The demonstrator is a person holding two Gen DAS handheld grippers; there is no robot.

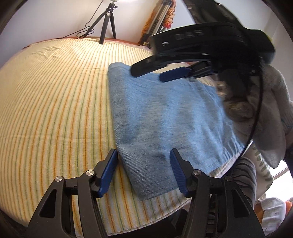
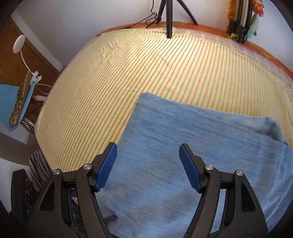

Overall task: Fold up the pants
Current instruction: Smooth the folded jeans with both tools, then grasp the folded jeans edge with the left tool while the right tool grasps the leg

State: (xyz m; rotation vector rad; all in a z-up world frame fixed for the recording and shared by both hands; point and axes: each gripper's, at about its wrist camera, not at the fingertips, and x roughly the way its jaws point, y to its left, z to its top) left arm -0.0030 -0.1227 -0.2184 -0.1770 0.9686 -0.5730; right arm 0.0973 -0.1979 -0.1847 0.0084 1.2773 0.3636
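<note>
Light blue pants lie folded in a flat rectangle on the striped yellow bedspread. My left gripper is open and empty, hovering over the near left corner of the pants. In the left wrist view my right gripper hangs over the far edge of the pants, blurred. In the right wrist view the pants fill the lower right, a top layer overlapping at right. My right gripper is open and empty above them.
A black tripod stands at the far edge of the bed, also seen in the right wrist view. A blue chair with a clip lamp stands left of the bed. The person's grey sleeve is at right.
</note>
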